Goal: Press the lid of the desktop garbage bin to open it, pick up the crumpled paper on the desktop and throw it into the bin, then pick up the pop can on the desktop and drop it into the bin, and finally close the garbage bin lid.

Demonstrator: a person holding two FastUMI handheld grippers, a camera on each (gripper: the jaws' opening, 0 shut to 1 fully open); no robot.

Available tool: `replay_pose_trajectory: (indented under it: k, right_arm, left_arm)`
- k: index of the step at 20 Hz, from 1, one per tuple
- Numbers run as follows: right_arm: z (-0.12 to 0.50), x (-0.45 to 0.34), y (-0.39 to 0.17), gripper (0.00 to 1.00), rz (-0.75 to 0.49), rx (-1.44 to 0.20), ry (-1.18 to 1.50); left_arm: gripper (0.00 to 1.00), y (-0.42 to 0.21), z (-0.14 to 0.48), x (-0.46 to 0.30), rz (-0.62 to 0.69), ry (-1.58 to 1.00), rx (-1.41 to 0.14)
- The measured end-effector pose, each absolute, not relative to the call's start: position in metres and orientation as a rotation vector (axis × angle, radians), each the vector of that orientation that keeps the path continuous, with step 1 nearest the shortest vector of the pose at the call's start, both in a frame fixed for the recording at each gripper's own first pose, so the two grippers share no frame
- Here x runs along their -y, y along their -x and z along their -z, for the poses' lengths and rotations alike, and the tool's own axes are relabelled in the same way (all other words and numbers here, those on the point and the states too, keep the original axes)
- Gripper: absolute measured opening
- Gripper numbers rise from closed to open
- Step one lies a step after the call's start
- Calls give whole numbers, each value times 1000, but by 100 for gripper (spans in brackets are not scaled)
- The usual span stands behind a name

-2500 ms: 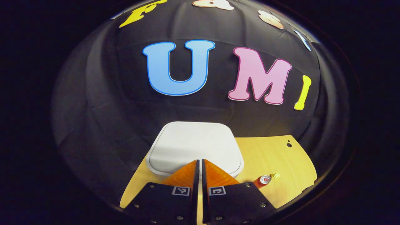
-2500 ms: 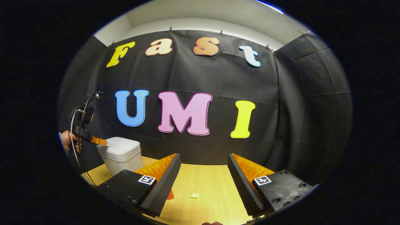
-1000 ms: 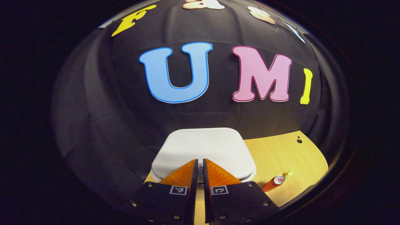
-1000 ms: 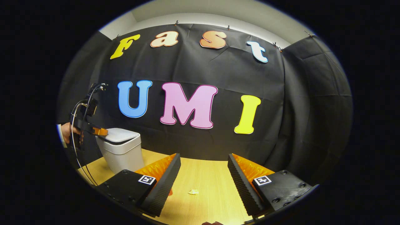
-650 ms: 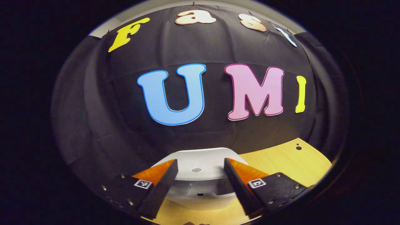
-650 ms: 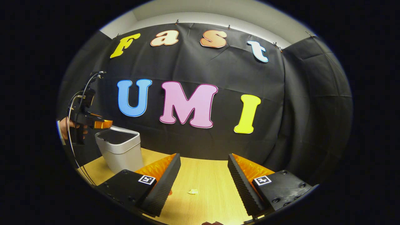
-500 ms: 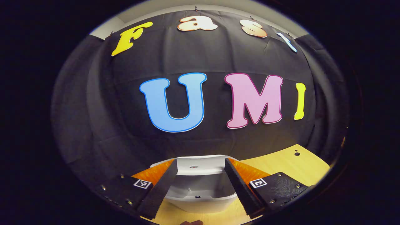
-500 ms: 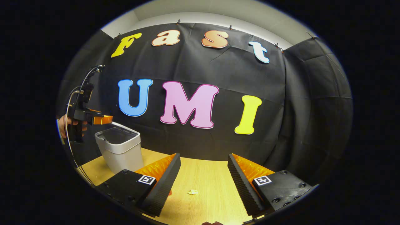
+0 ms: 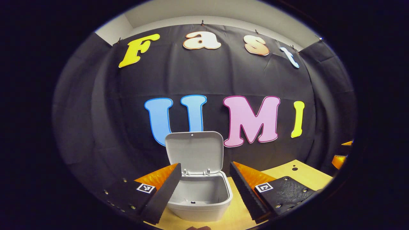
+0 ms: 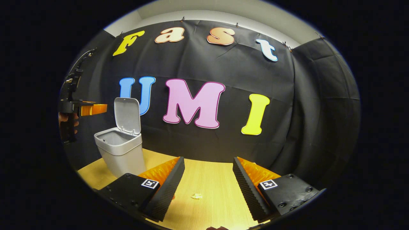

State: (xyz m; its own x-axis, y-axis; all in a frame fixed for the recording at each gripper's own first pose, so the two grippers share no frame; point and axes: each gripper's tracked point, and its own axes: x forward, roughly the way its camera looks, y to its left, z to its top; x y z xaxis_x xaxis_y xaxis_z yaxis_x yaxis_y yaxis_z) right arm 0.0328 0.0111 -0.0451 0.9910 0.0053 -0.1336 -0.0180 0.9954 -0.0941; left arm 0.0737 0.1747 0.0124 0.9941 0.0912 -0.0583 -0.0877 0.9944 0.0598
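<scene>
The white desktop bin (image 9: 199,204) stands open just ahead of my left gripper (image 9: 204,182), its lid (image 9: 194,153) upright at the back. My left gripper is open, nothing between its fingers, and hangs above the bin's near rim. In the right gripper view the bin (image 10: 119,155) stands at the table's left with its lid (image 10: 127,115) raised, and the left gripper (image 10: 92,109) hovers left of the lid. The crumpled paper (image 10: 196,196) lies on the table between the fingers of my open right gripper (image 10: 207,179). A sliver of the pop can (image 10: 173,197) peeks from behind its left finger.
The light wooden table (image 10: 214,204) runs back to the black cloth wall. A hand (image 10: 67,119) holds the left gripper, with cables rising above it. A small dark hole (image 9: 295,168) marks the tabletop to the right of the bin.
My left gripper was shut and pressing the closed lid; it has lifted back and opened, and the lid has sprung fully upright. The right gripper has barely moved.
</scene>
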Motion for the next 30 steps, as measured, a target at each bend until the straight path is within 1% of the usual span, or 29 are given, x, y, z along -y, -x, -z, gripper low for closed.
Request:
replay_pose_trajectory:
  k: [6, 10, 13, 16, 20, 23, 26, 30]
  right_arm:
    - [71, -15, -65, 98, -56, -212, 84]
    - [111, -18, -92, 98, -104, -346, 72]
    - [140, -19, -113, 98, -115, -454, 39]
    - [177, -20, -130, 98, -131, -573, 7]
    - [241, -19, -159, 98, -145, -750, 8]
    - [295, -15, -167, 98, -155, -943, -8]
    - [342, -13, -158, 99, -138, -1146, -55]
    - [379, -9, -160, 99, -152, -1248, -29]
  left_arm:
    - [98, -55, -24, -167, -77, -39, -24]
    - [98, -44, -28, -164, -67, -35, -5]
    - [98, -29, -25, -170, -86, -19, -13]
    - [98, -9, -27, -183, -140, -13, -11]
    - [98, 19, -32, -190, -216, -27, -9]
    - [98, 46, -34, -182, -273, -29, -24]
    - [98, 66, -29, -176, -331, -25, -54]
    - [98, 89, -22, -171, -417, -17, -106]
